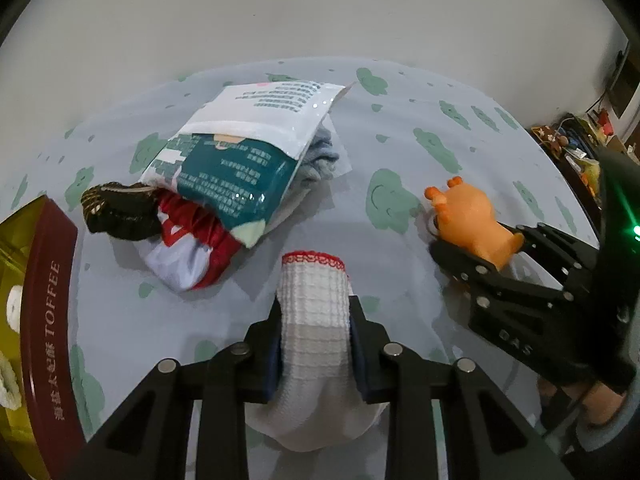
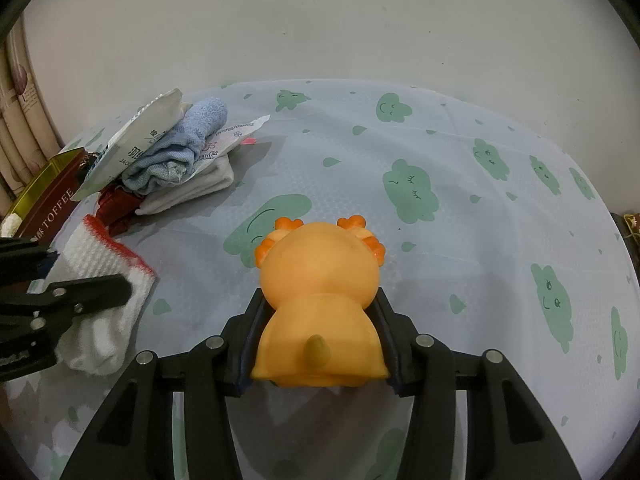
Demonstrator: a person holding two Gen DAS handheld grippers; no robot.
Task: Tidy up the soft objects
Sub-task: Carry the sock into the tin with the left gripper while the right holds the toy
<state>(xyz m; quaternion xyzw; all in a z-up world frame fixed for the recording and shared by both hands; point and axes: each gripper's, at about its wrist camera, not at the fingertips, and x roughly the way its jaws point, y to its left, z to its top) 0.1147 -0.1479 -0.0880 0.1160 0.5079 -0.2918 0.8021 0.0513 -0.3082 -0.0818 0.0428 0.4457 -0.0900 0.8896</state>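
Grippers sit nearest, both low over the tablecloth (image 2: 460, 168) with green cloud prints. Left gripper (image 1: 316, 344): fingers pinch a white knitted sock (image 1: 314, 312) with a red-trimmed cuff, the cuff pointing away and the toe bunched behind the fingers. Right gripper (image 2: 320, 332): fingers clamp the lower body of an orange rubber animal toy (image 2: 320, 280), its back and small tail facing the camera, just to the right of the sock. Beyond the sock lies a heap: a red-and-white cloth bag (image 1: 192, 248), a dark sock (image 1: 120, 212) touching it, a teal-and-white plastic packet (image 1: 240, 160) on top, and a blue towel (image 2: 180, 148) beneath the packet. Left of the sock stands a maroon-and-gold toffee tin (image 1: 44, 300).
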